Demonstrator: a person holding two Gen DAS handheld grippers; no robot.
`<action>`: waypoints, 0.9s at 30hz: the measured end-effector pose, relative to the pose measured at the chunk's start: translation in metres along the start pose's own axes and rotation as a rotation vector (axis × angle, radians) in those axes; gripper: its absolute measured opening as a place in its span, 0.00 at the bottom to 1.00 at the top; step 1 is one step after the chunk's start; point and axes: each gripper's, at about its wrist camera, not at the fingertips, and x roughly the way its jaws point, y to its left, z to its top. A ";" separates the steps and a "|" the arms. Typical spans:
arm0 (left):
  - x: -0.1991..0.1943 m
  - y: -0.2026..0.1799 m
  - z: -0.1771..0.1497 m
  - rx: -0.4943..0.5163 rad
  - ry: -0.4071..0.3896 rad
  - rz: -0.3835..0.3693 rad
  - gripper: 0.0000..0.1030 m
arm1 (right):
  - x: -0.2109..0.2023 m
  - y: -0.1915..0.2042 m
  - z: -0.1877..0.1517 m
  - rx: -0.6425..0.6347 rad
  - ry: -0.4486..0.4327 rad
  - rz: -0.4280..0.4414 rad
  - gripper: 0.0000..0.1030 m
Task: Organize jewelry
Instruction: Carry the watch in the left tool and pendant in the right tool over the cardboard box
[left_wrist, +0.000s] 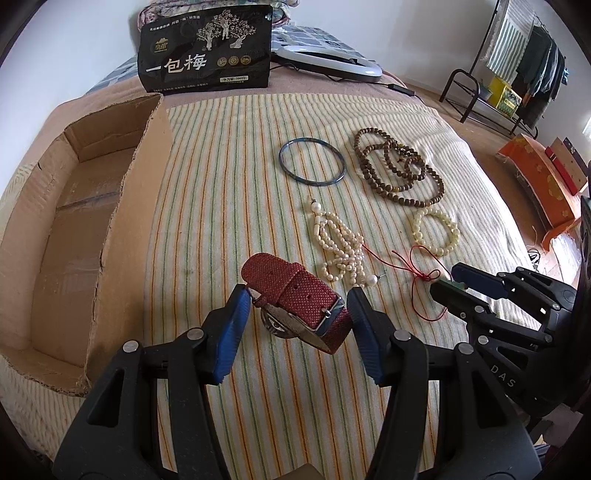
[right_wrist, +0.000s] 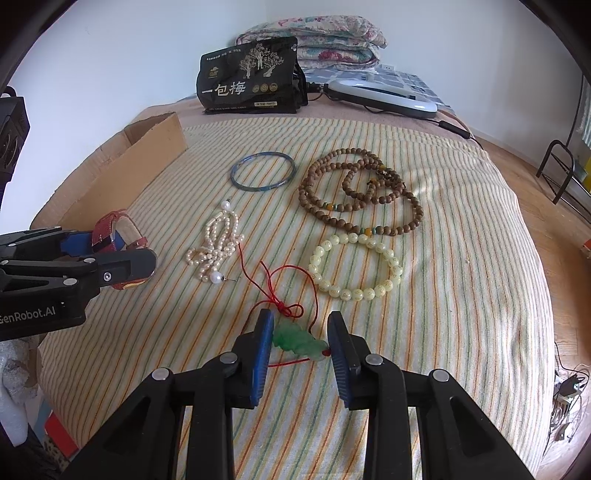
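A red-strapped watch (left_wrist: 295, 301) lies on the striped cloth between the open jaws of my left gripper (left_wrist: 299, 295); it also shows in the right wrist view (right_wrist: 110, 229). My right gripper (right_wrist: 300, 334) is open around a green jade pendant (right_wrist: 299, 341) on a red cord (right_wrist: 284, 291). Beyond lie a pearl strand (right_wrist: 216, 249), a blue bangle (right_wrist: 263, 171), a brown bead necklace (right_wrist: 360, 192) and a pale bead bracelet (right_wrist: 356, 267). An open cardboard box (left_wrist: 74, 229) stands at the left.
A black snack bag (right_wrist: 251, 79), a white device with a cable (right_wrist: 384, 96) and folded quilts (right_wrist: 314, 37) are at the far end of the bed. A clothes rack (left_wrist: 517, 66) and an orange box (left_wrist: 543, 184) stand on the floor to the right.
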 end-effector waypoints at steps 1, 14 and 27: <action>-0.002 0.000 0.000 0.001 -0.004 -0.003 0.55 | -0.003 0.000 0.001 -0.001 -0.006 -0.001 0.29; -0.055 0.002 0.012 0.033 -0.097 -0.033 0.55 | -0.069 0.008 0.022 0.006 -0.157 -0.015 0.29; -0.116 0.035 0.033 0.061 -0.194 -0.022 0.55 | -0.117 0.027 0.058 0.032 -0.295 0.026 0.29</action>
